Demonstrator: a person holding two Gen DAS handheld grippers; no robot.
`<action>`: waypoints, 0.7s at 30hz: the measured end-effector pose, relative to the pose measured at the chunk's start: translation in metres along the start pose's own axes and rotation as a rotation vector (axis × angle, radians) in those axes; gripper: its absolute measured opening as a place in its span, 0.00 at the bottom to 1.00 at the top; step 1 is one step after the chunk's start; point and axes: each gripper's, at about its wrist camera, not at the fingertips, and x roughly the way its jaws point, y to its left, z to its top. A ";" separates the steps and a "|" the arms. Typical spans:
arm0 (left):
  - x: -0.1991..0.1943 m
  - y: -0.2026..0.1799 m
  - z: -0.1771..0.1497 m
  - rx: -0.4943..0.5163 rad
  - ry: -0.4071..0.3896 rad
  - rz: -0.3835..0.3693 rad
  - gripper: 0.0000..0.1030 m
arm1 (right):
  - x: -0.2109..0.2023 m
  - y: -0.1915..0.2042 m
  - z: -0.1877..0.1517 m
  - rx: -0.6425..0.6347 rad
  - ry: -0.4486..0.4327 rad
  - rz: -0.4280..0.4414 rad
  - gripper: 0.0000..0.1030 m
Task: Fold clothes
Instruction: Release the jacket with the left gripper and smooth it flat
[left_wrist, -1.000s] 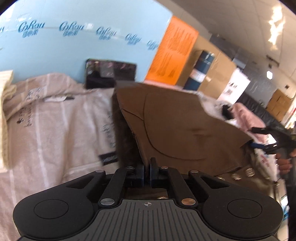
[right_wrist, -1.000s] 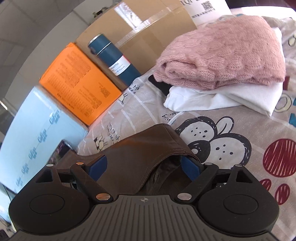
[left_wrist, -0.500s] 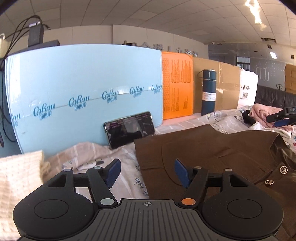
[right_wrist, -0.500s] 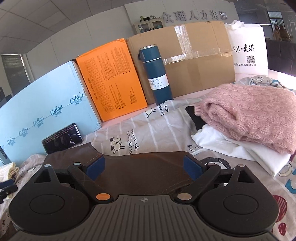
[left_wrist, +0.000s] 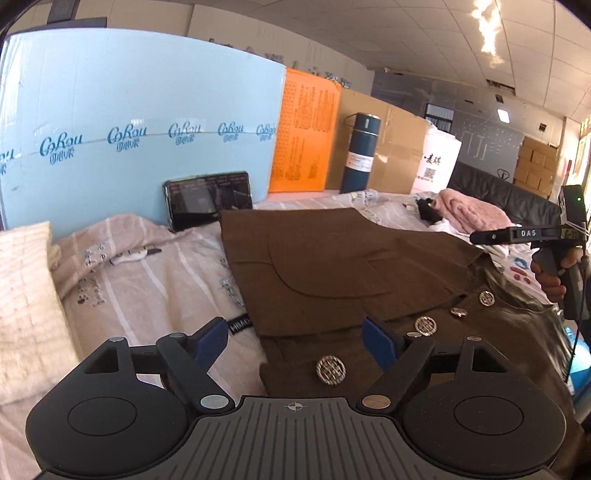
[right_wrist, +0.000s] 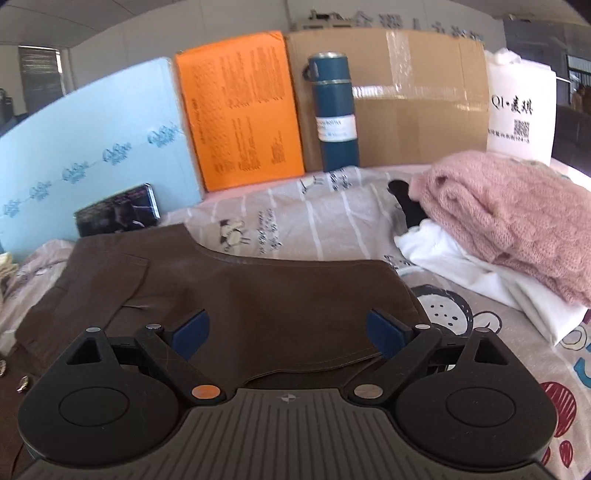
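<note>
Garment: a brown jacket (left_wrist: 332, 280) with metal buttons (left_wrist: 330, 370) is spread on the printed bedsheet (left_wrist: 155, 280), one layer already laid over the front, so the fold looks partway done.
Left gripper (left_wrist: 295, 338): jaws are spread wide with nothing between them, hovering over the jacket's near-left edge by the buttons.
Right gripper (right_wrist: 288, 330): also released, jaws apart and empty, held just above the far side of the brown jacket (right_wrist: 229, 291).
Handling guess: the fabric looks thick and fairly stiff for clothing, so it's probably held in shape better than a tee, but it's heavier and the shiny lining (left_wrist: 524, 306) is likely slippery.
Where to grab: the doubled hem or a corner of the folded layer is judged safest; the buttons are best avoided, since hard metal can slip out of the pads.
Edges: the jacket's left edge sits on bare sheet, and the right edge ends just short of the cartoon print.
Room: a phone (left_wrist: 208, 201) is propped just behind the jacket, a cream knit (left_wrist: 22, 314) lies at the left, a pink sweater (right_wrist: 509, 218) on white clothes (right_wrist: 480, 273) at the right.
Watch out: the blue bottle (right_wrist: 334, 110) stands at the back against the boxes, so a forward fold has limited room; open sheet is mostly at the sides.
</note>
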 end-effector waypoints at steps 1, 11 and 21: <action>-0.002 0.000 -0.005 -0.007 0.013 -0.019 0.82 | -0.012 0.004 -0.002 -0.007 -0.025 0.027 0.90; -0.007 -0.016 -0.018 0.027 0.016 -0.155 0.87 | -0.063 0.041 -0.063 -0.097 0.024 0.143 0.93; 0.000 -0.031 -0.025 0.140 0.026 -0.005 0.04 | -0.066 0.056 -0.085 -0.152 0.067 0.254 0.64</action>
